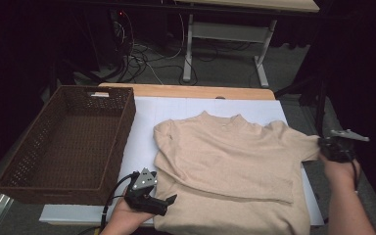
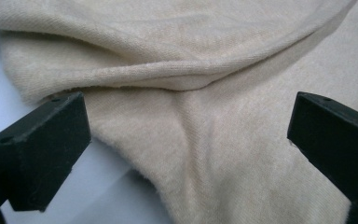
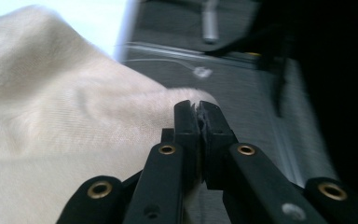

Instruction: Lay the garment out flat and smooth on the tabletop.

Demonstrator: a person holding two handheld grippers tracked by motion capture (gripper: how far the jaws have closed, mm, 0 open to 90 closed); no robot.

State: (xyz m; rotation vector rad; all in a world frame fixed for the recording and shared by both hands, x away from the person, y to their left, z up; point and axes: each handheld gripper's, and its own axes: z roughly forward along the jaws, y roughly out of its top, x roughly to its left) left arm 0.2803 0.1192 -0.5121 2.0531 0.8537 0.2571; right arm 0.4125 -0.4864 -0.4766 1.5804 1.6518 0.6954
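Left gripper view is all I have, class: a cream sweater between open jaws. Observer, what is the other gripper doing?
Observer: The right gripper is shut on the sweater at its far sleeve end.
Operator: Anything besides the sweater on the table?
Observer: A brown wicker basket stands at the table's left side.
Operator: Is the sweater spread flat?
Observer: No, the sleeve nearer the basket lies folded across the body.

Both grippers are showing black bodies: left gripper (image 1: 169, 199) is carrying a grey three-cornered plate and trailing a black cable; right gripper (image 3: 199, 122) is showing brass-coloured rivets along black linkage bars. Forearms are showing bare, no sleeves.
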